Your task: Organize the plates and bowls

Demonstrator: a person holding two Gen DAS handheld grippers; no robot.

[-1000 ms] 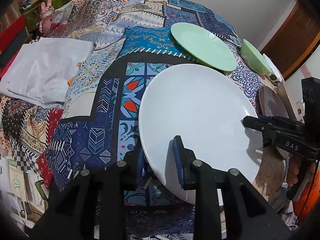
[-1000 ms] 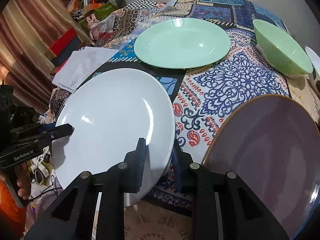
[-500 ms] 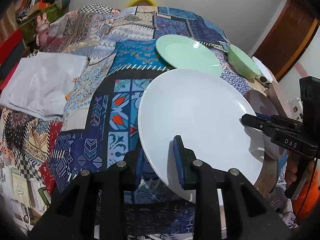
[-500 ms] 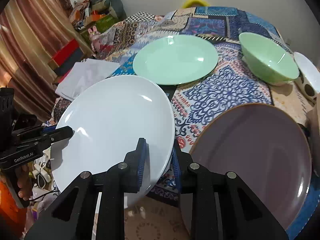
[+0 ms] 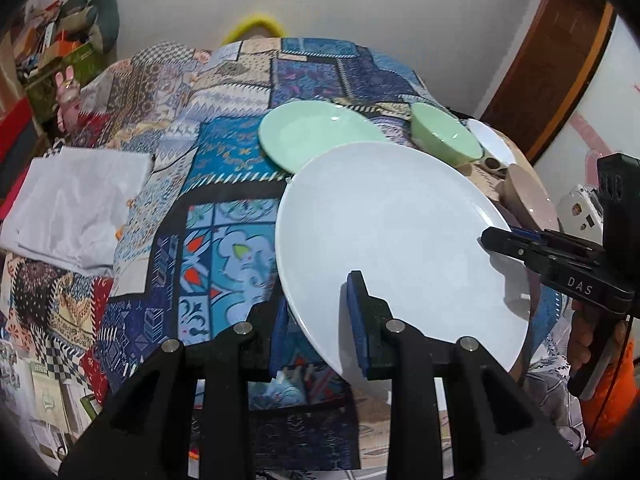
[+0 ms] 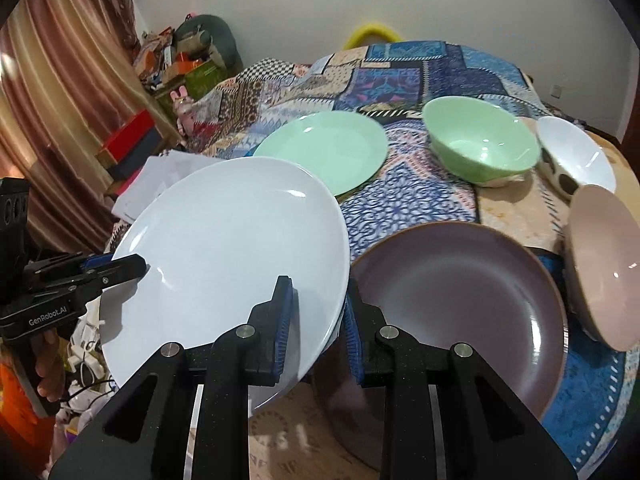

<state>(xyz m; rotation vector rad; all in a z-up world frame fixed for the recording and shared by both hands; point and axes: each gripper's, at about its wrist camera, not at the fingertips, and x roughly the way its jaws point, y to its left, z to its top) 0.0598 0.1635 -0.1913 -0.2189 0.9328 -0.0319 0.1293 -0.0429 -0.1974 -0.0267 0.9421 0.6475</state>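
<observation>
Now both grippers have the big white plate (image 5: pixel 392 236) between them, and it's up off the patterned cloth (image 5: pixel 224 208), tilted, one edge higher than the other. Left gripper (image 5: pixel 318 316) is clenched on the near rim, one blue pad on top of the plate and one underneath. Right gripper (image 6: pixel 316 320) is clamped on the opposite rim in the same way, a pad on either face of the plate. From the left wrist camera you can see the right gripper reaching in from the right side, a hand (image 5: pixel 588 340) wrapped round its handle.

Beyond the white plate, the mint green plate (image 6: pixel 324 152) lies flat on the cloth, and the white plate's far edge overlaps it in view. Beside that, further right, sits the green bowl (image 6: pixel 480 148), then the white bowl (image 6: pixel 576 152) with dark spots on its outer wall just next to it. Down in front, right beside the lifted plate, the dark purple plate (image 6: pixel 460 292) rests on the table, and a pinkish bowl (image 6: pixel 604 264) stands tilted at its right edge. Over on the left of the cloth, well apart from the dishes, lies a folded white cloth (image 5: pixel 76 208)
</observation>
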